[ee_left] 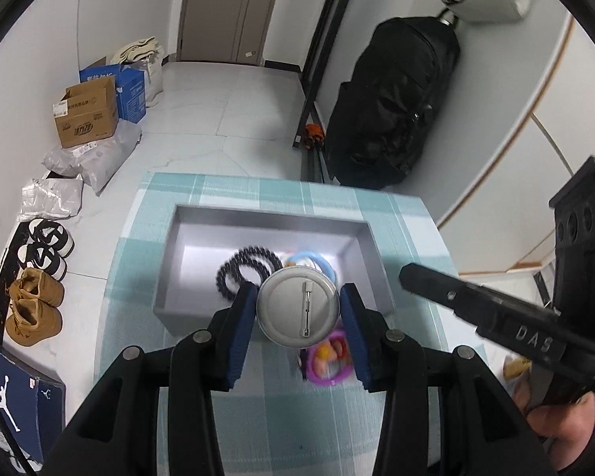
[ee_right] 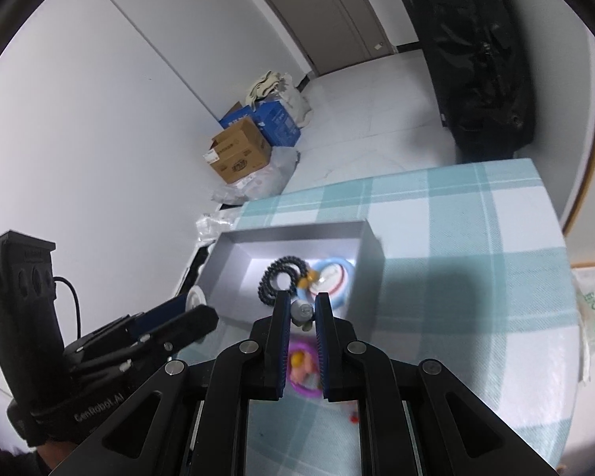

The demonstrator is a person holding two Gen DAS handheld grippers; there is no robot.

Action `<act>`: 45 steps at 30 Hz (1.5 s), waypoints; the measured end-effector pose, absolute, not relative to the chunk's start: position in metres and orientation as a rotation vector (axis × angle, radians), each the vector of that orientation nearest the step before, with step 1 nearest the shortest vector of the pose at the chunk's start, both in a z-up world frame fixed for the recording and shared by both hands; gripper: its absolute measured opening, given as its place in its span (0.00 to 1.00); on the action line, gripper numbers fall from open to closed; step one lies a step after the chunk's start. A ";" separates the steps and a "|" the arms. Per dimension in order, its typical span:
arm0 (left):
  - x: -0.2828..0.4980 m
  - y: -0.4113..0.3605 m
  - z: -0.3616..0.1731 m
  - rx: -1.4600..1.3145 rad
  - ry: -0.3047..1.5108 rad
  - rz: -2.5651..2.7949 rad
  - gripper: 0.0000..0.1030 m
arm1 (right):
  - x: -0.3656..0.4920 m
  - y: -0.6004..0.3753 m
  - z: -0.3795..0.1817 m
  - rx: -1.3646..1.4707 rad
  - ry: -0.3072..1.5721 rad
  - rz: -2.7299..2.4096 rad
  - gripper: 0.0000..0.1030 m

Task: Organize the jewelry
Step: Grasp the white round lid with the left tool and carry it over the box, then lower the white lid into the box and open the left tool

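While the left gripper (ee_left: pixel 299 309) pinches a round silver badge (ee_left: pixel 299 307) edge-on between its blue pads, pin-back facing the camera, the badge hangs over the near wall of the grey tray (ee_left: pixel 265 218); tray sits on the checked counter (ee_left: pixel 400 214), toward its far edge; inside the tray: black bead bracelet (ee_left: pixel 248 269) coiled at centre, blue ring (ee_left: pixel 317 260) just right of it, touching. Purple badge (ee_left: pixel 329 361) lies on the counter just outside the tray's near wall, blurred. Right gripper (ee_right: pixel 302 313): pads nearly pressed together on a small silver piece (ee_right: pixel 301 311), too blurred to identify; held above the tray's near wall, with the purple badge below it.
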State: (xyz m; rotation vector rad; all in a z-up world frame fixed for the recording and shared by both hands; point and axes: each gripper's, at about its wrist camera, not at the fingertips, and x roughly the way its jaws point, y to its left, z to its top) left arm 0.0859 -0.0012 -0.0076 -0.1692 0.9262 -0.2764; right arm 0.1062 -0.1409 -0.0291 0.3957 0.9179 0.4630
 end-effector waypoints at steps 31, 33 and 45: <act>0.149 0.008 -0.035 -0.243 1.032 -0.244 0.37 | 0.165 -0.132 -0.060 0.491 1.004 0.525 0.11; 0.150 0.011 -0.037 -0.250 1.032 -0.225 0.37 | 0.165 -0.132 -0.061 0.495 1.009 0.523 0.11; 0.147 0.015 -0.039 -0.295 1.026 -0.180 0.63 | 0.156 -0.138 -0.055 0.520 0.974 0.502 0.45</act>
